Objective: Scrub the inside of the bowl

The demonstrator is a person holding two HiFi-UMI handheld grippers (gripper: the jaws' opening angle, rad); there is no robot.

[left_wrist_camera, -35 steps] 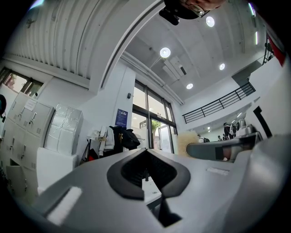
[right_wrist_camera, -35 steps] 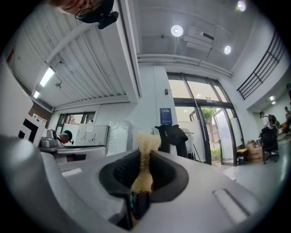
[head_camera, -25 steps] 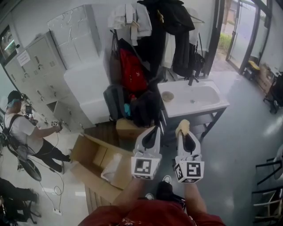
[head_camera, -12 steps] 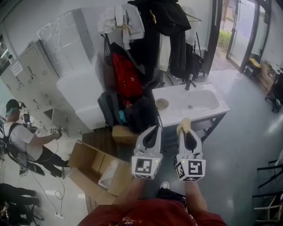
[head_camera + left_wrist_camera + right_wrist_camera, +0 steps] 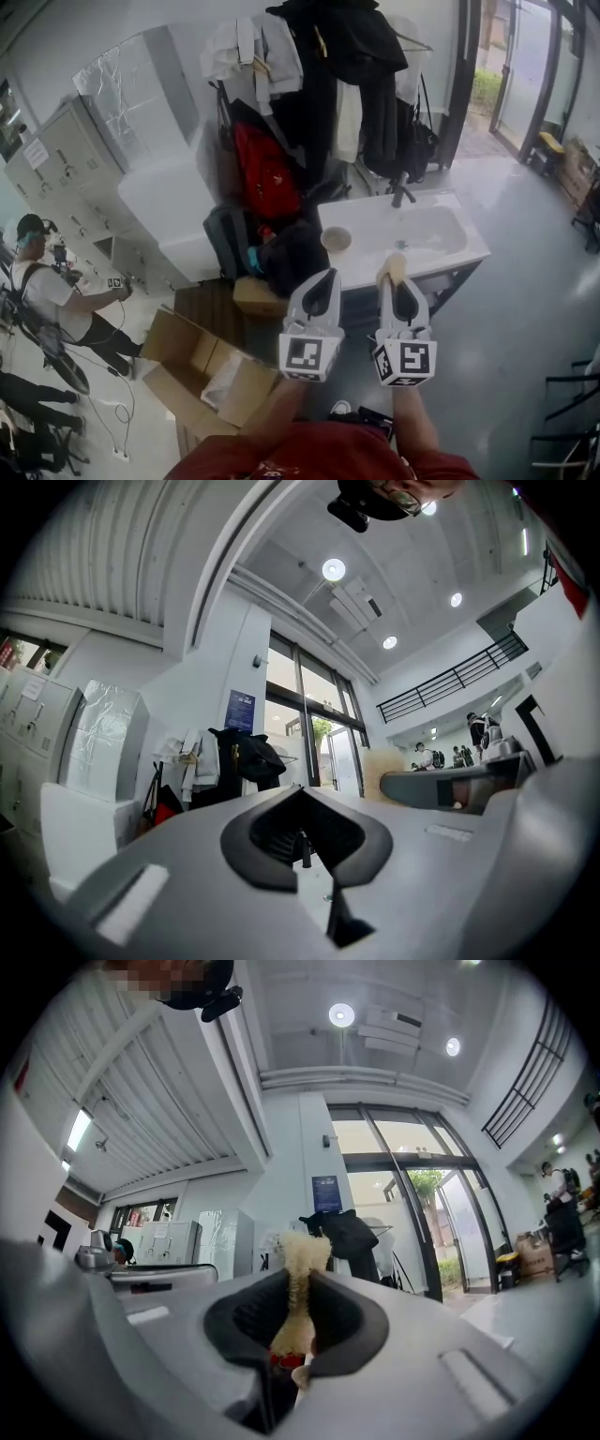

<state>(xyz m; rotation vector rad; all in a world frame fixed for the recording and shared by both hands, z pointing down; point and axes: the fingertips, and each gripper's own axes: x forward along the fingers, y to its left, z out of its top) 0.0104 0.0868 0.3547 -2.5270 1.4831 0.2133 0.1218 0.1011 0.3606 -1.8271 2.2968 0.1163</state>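
Right gripper point(image 5: 395, 283) is clamped on a pale yellow fibrous scrubber point(image 5: 393, 267), left gripper point(image 5: 323, 278) is closed and empty, and the small round beige bowl point(image 5: 336, 239) stands ahead on the white sink desk point(image 5: 373, 225), nearer the left one.

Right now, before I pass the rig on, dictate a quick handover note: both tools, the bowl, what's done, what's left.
Grippers: the left tool is shut and empty. The right tool is shut on a pale fibrous scrubber.
Things: the bowl sits on the white sink unit, left of the basin, ahead of both tools, with nothing touching it.
Done: the scrubber is in hand.
Left: reach the sink, probably steady the bowl with the left tool, and scrub its inside.
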